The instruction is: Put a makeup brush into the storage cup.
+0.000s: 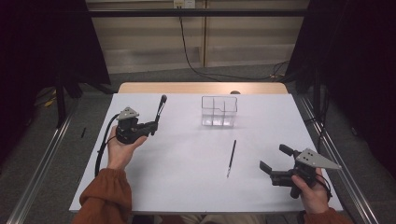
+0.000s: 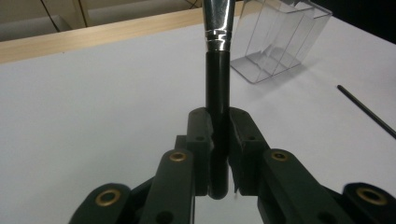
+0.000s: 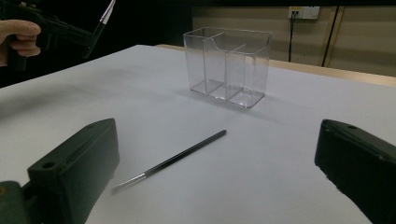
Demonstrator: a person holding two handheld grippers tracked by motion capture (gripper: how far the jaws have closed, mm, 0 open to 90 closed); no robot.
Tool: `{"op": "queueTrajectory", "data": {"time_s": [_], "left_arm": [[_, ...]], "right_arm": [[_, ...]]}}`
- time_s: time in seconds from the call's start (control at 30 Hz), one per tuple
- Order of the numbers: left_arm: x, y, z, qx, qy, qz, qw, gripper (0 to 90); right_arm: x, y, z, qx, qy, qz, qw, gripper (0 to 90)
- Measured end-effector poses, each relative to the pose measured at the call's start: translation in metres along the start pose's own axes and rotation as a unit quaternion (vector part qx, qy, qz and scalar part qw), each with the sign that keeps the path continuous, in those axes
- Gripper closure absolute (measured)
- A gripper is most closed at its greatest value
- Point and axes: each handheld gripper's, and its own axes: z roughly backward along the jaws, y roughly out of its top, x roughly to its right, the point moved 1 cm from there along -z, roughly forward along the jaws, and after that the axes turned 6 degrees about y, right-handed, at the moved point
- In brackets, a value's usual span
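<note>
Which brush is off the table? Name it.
The thick black-handled brush, clamped in the left gripper; the thin brush lies flat on the table.

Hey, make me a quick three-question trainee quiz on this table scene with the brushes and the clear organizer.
1. True or false: the left gripper is shut on the thick brush.
2. What lies flat on the table between the two grippers?
3. How do the right gripper jaws stand: A open, B shut?

Key: 1 true. 2 the thin brush, in front of the clear organizer. 3 A.
</note>
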Motion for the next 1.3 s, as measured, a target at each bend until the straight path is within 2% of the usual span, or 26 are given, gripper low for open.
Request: {"op": "queueTrajectory", "data": {"time_s": [0.23,0.47,0.53,0.67,0.83,0.97,1.13,1.3], "left_arm": [[0.003,-0.003,0.007,0.02,-0.001,0.004,0.9998,79.9],[0.014,-0.006,0.018,0.036,-0.011,0.003,0.9993,79.9],[0.018,-0.008,0.019,0.034,-0.01,-0.008,0.9993,79.8],[0.023,-0.013,0.021,0.035,-0.018,-0.012,0.9992,79.9],[0.03,-0.012,0.027,0.045,-0.027,-0.014,0.9985,79.9],[0.037,-0.013,0.031,0.043,-0.026,-0.023,0.9985,79.9],[0.045,-0.017,0.033,0.05,-0.038,-0.02,0.9978,79.9],[0.05,-0.018,0.038,0.06,-0.039,-0.009,0.9974,79.9]], "right_arm": [[0.0,0.0,0.0,0.0,0.0,0.004,1.0,0.0],[-0.001,0.001,0.001,0.005,0.003,-0.001,1.0,0.0],[-0.002,0.001,0.001,0.006,0.006,-0.002,1.0,0.0],[-0.002,0.001,0.0,0.007,0.008,0.001,0.9999,0.0],[-0.004,0.001,-0.001,0.006,0.012,0.001,0.9999,0.0],[-0.004,0.002,-0.004,0.006,0.015,0.003,0.9999,0.0],[-0.006,0.004,-0.008,0.005,0.021,0.006,0.9997,0.0],[-0.009,0.007,-0.011,0.006,0.031,0.008,0.9995,0.0]]}}
